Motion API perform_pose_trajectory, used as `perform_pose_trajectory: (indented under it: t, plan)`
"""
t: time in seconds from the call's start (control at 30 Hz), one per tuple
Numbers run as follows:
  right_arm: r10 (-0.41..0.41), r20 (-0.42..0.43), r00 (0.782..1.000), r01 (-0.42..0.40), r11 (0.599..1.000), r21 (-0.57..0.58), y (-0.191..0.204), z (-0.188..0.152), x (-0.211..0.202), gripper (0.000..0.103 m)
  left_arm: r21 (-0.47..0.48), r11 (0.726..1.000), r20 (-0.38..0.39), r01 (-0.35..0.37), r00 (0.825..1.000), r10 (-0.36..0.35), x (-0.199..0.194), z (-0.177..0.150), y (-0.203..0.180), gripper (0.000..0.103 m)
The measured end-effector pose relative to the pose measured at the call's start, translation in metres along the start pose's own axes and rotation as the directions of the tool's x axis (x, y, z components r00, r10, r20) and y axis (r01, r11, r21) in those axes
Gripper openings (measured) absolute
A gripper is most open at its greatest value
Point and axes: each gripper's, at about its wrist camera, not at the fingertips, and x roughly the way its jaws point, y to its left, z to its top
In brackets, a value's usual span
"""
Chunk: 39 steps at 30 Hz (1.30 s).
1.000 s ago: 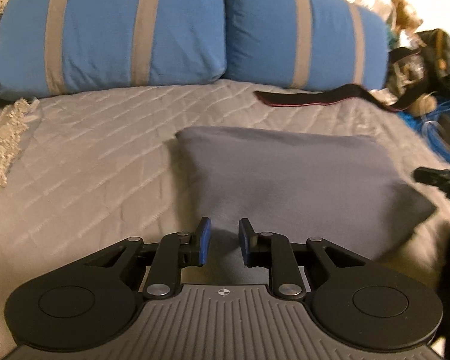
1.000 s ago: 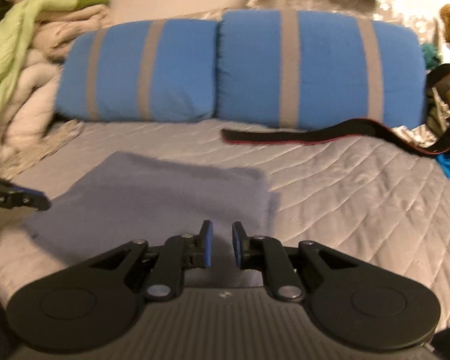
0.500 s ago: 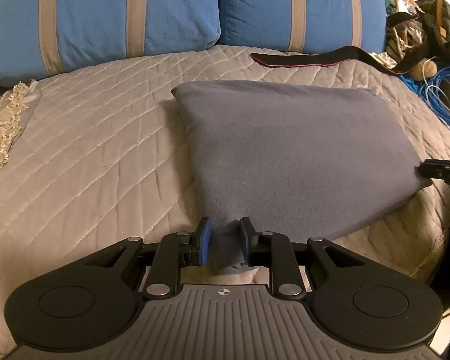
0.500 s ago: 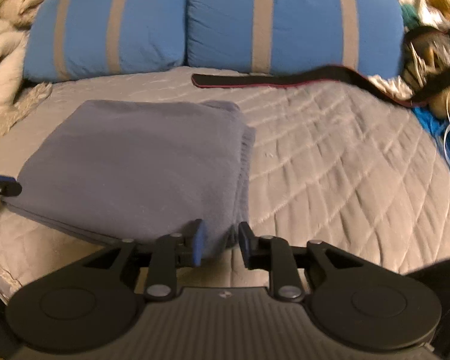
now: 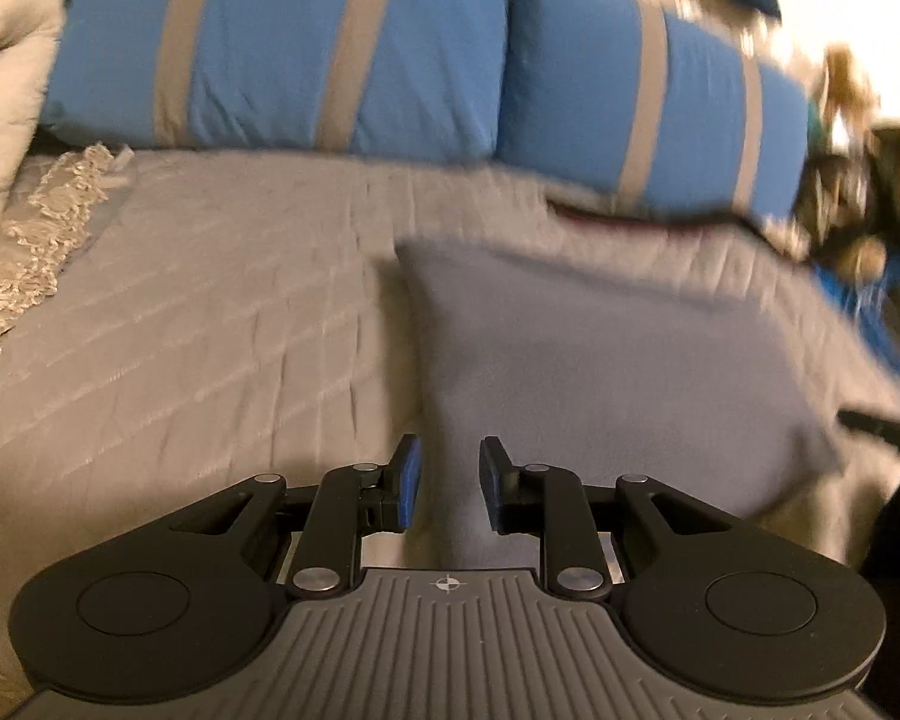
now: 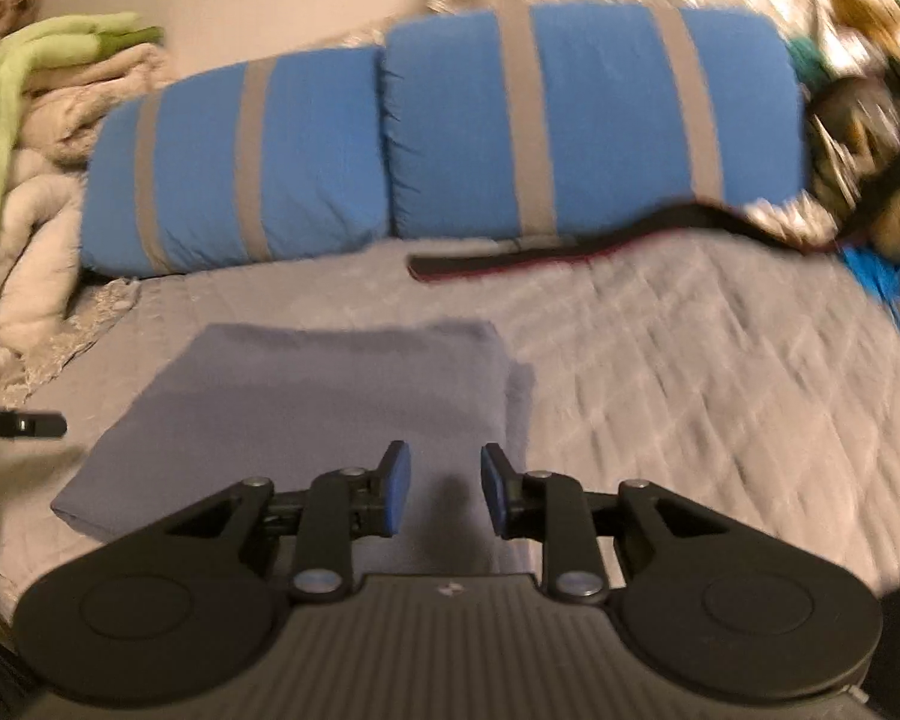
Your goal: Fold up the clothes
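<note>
Cloth: we see the folded grey cloth (image 5: 600, 372) flat on the bed (image 5: 198, 312), in front of the blue pillows (image 6: 390, 138)
Left tool (image 5: 449, 483): fingers apart over the cloth, empty
Right tool (image 6: 444, 489): fingers apart over the cloth, empty

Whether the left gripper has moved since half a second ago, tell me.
Yes. The left gripper has pitched upward: the blue pillows and grey cloth sit lower in its view.
</note>
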Motion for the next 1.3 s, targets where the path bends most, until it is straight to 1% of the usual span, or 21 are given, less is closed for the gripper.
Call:
perform_pose_trajectory:
  t: [0.07, 0.2, 0.23, 0.33, 0.4, 0.43, 0.47, 0.53, 0.57, 0.63, 0.73, 0.83, 0.93, 1.0, 1.03, 1.1, 1.13, 1.23, 1.3]
  plan:
    - [0.012, 0.026, 1.0, -0.011, 0.998, -0.055, 0.006, 0.01, 0.012, 0.032, -0.022, 1.0, 0.024, 0.005, 1.0, -0.004, 0.001, 0.007, 0.0, 0.021]
    - [0.045, 0.019, 0.999, -0.042, 0.993, -0.107, 0.016, 0.03, 0.047, 0.023, -0.013, 1.0, 0.04, 0.001, 0.999, 0.0, 0.018, 0.02, -0.008, 0.021]
    - [0.056, 0.01, 0.998, -0.054, 0.992, -0.116, 0.018, 0.033, 0.055, 0.018, -0.008, 1.0, 0.043, -0.001, 0.999, 0.001, 0.023, 0.023, -0.011, 0.021]
    - [0.099, -0.031, 0.995, -0.102, 0.985, -0.14, 0.023, 0.04, 0.081, 0.018, 0.005, 1.0, 0.051, -0.005, 0.999, 0.005, 0.038, 0.033, -0.018, 0.021]
    - [0.1, -0.062, 0.993, -0.109, 0.983, -0.151, 0.025, 0.039, 0.094, 0.023, 0.008, 1.0, 0.056, -0.01, 0.998, 0.01, 0.046, 0.038, -0.022, 0.021]
    - [0.086, -0.081, 0.993, -0.097, 0.983, -0.153, 0.024, 0.038, 0.101, 0.03, -0.004, 1.0, 0.058, -0.017, 0.998, 0.017, 0.049, 0.038, -0.022, 0.021]
    - [0.065, -0.098, 0.993, -0.079, 0.985, -0.151, 0.022, 0.037, 0.106, 0.023, -0.017, 1.0, 0.057, -0.024, 0.998, 0.025, 0.052, 0.038, -0.021, 0.021]
    - [0.04, -0.119, 0.992, -0.056, 0.989, -0.134, 0.016, 0.035, 0.112, 0.017, -0.036, 0.999, 0.048, -0.03, 0.998, 0.032, 0.055, 0.038, -0.019, 0.021]
    - [0.035, -0.124, 0.992, -0.05, 0.991, -0.125, 0.013, 0.035, 0.113, 0.015, -0.041, 0.999, 0.046, -0.024, 0.999, 0.026, 0.055, 0.038, -0.017, 0.021]
    - [0.009, -0.121, 0.993, -0.023, 0.993, -0.113, 0.008, 0.034, 0.111, 0.015, -0.051, 0.999, 0.046, -0.009, 0.999, 0.012, 0.054, 0.038, -0.013, 0.021]
    - [-0.012, -0.117, 0.993, 0.002, 0.996, -0.088, 0.001, 0.034, 0.106, 0.015, -0.071, 0.997, 0.048, -0.013, 0.999, 0.016, 0.052, 0.039, -0.008, 0.021]
    - [-0.061, -0.096, 0.994, 0.051, 0.993, -0.103, -0.001, 0.032, 0.099, 0.015, -0.086, 0.996, 0.041, -0.013, 0.999, 0.016, 0.052, 0.038, -0.003, 0.021]
    - [-0.075, -0.095, 0.993, 0.067, 0.995, -0.076, -0.008, 0.032, 0.095, 0.015, -0.091, 0.996, 0.039, -0.011, 0.999, 0.014, 0.051, 0.037, -0.001, 0.021]
    - [-0.106, -0.085, 0.991, 0.1, 0.992, -0.077, -0.01, 0.033, 0.093, 0.015, -0.097, 0.995, 0.042, -0.009, 0.999, 0.013, 0.049, 0.037, 0.0, 0.021]
    - [-0.134, -0.073, 0.988, 0.128, 0.988, -0.082, -0.011, 0.033, 0.092, 0.02, -0.101, 0.995, 0.044, -0.007, 0.999, 0.012, 0.049, 0.037, 0.001, 0.021]
    - [-0.174, -0.049, 0.984, 0.171, 0.983, -0.07, -0.016, 0.034, 0.086, 0.016, -0.109, 0.994, 0.05, -0.007, 0.999, 0.013, 0.047, 0.037, 0.002, 0.021]
    - [-0.177, -0.04, 0.983, 0.175, 0.983, -0.052, -0.02, 0.034, 0.083, 0.013, -0.111, 0.994, 0.054, -0.008, 0.998, 0.014, 0.046, 0.038, 0.002, 0.021]
    - [-0.154, -0.022, 0.988, 0.154, 0.988, 0.012, -0.032, 0.034, 0.071, 0.012, -0.118, 0.993, 0.061, -0.013, 0.998, 0.021, 0.044, 0.039, 0.003, 0.021]
    - [-0.129, -0.016, 0.992, 0.129, 0.991, 0.03, -0.034, 0.031, 0.064, 0.014, -0.126, 0.992, 0.063, -0.016, 0.998, 0.024, 0.043, 0.039, 0.004, 0.021]
